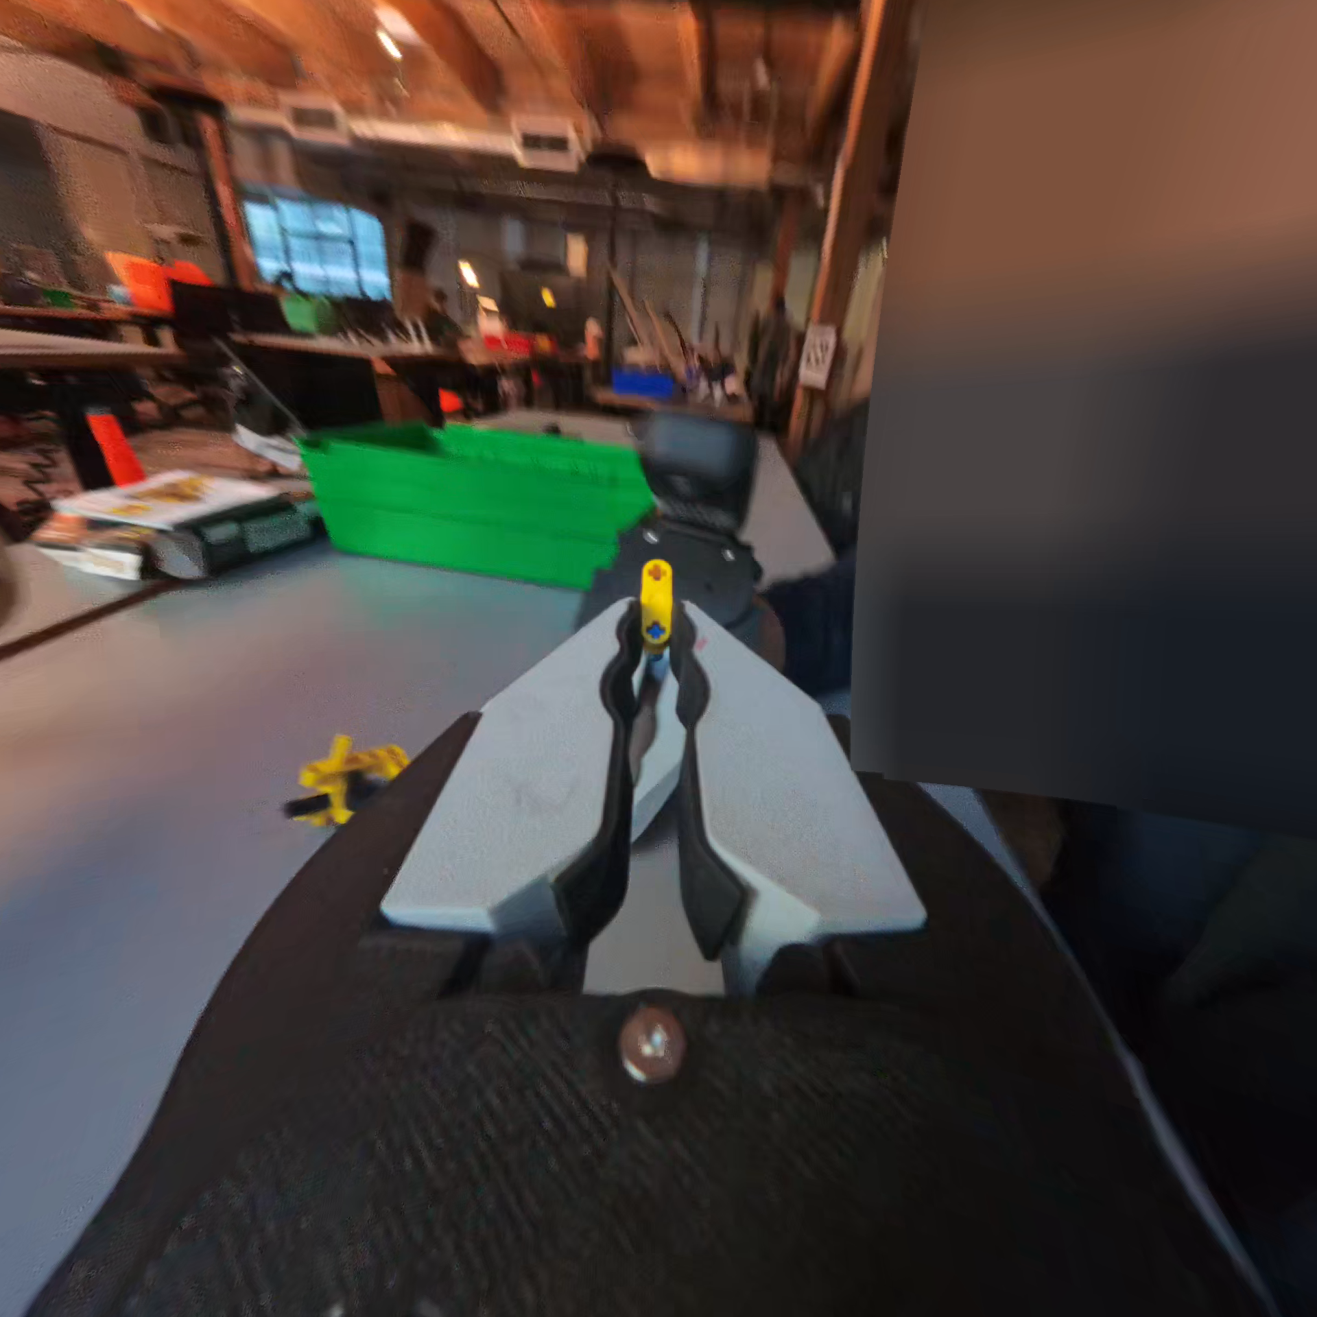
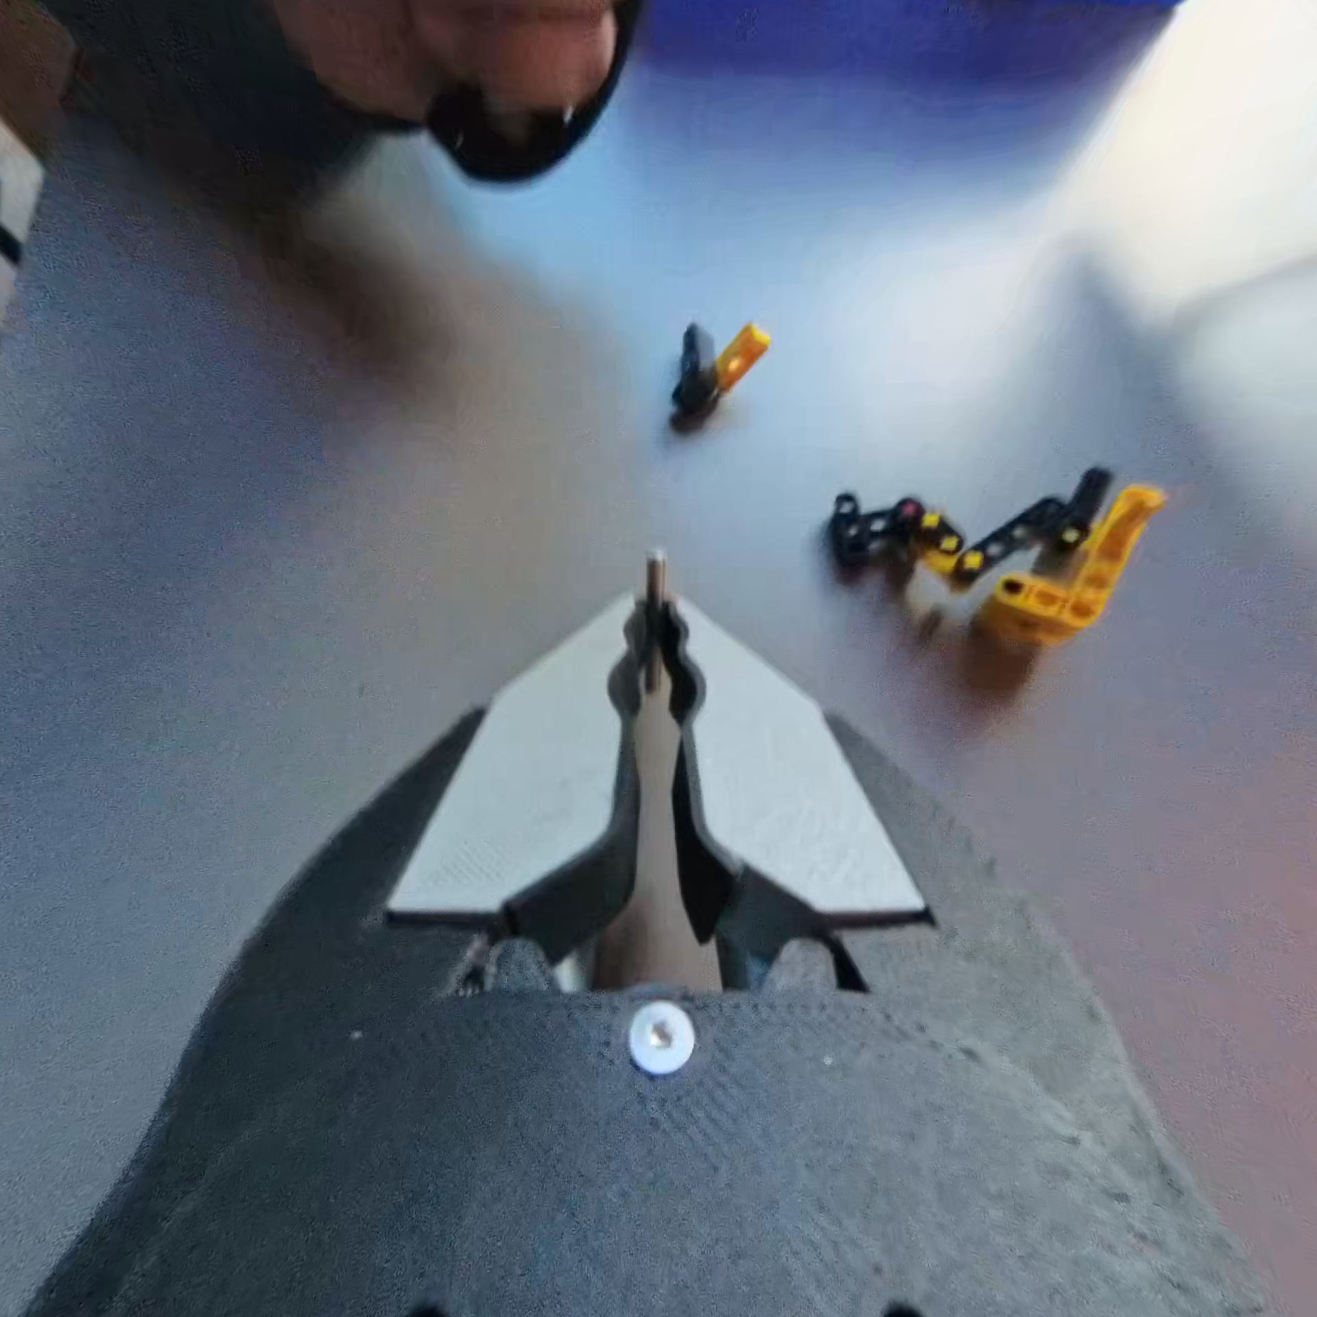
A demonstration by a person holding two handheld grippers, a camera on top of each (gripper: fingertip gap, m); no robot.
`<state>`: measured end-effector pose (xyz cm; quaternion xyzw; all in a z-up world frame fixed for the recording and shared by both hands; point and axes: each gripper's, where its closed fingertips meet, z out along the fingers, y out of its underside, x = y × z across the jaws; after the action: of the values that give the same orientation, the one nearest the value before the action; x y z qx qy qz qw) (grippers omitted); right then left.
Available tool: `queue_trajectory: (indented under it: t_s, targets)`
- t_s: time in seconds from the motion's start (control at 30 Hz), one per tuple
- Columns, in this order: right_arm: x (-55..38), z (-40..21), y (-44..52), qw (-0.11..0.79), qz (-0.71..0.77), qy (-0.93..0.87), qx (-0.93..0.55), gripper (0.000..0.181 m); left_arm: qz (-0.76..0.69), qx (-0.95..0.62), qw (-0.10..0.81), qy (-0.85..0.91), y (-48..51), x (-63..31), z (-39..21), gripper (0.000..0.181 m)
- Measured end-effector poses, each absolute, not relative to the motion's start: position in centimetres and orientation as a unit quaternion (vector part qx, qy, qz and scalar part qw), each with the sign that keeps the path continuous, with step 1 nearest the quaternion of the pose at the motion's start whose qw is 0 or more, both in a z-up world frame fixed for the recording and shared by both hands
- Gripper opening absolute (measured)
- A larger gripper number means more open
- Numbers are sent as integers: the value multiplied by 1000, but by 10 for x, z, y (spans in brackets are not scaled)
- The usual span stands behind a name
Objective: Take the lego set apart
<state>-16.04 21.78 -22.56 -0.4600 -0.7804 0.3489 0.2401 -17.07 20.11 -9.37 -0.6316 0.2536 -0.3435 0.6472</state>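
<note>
Fingers (image 1: 656,613), grey table (image 1: 214,713), perhaps workshop.

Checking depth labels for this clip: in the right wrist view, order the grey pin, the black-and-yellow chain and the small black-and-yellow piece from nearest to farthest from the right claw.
1. Grey pin: gripped in the right claw.
2. Chain: on the table, right.
3. Small piece: ahead, farthest.

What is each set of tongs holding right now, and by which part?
Left tongs pinch a yellow connector by its lower end, near the blue cross hole. Right tongs pinch a grey axle along its lower length; its tip sticks out.
</note>
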Motion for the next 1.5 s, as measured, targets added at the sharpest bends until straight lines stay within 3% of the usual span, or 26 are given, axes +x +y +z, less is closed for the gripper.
queue_trajectory:
  t_s: [0.03,0.1,0.17,0.27,0.33,0.43,0.53,0.63,0.7,0.8,0.9,1.0,1.13,1.5]
  targets:
    - [-161,-224,216,241,359,-776,-458,1,-312,-641,660,238,204,-189,-87,4]
    - [-172,-197,220,280,384,-760,-445,1,-134,-733,597,297,220,-216,-148,5]
    - [-176,-199,239,292,362,-756,-460,0,-164,-771,533,309,220,-213,-180,5]
    - [-169,-208,262,326,310,-761,-467,1,-164,-762,535,325,222,-206,-178,5]
    - [-161,-211,262,296,323,-765,-471,1,-164,-777,508,333,221,-199,-189,5]
    - [-157,-226,267,252,303,-770,-501,40,-166,-783,495,337,221,-187,-193,5]
    - [-160,-217,265,269,320,-759,-499,31,-118,-792,477,361,221,-186,-204,6]
    - [-155,-217,265,226,346,-742,-528,42,-71,-784,484,382,222,-187,-207,6]
    - [-145,-223,264,184,341,-746,-541,38,-54,-778,488,391,222,-186,-207,6]
    - [-144,-197,257,204,394,-731,-518,37,-47,-778,489,391,222,-188,-207,6]
    - [-141,-241,275,202,315,-752,-542,26,-55,-779,493,383,222,-190,-205,5]
    - [-141,-211,275,267,322,-756,-504,22,-65,-781,496,374,222,-193,-203,6]
    - [-140,-183,290,331,311,-738,-499,65,-76,-784,496,365,223,-196,-202,6]
    - [-111,-218,262,223,306,-786,-489,44,-61,-784,486,382,222,-193,-207,6]
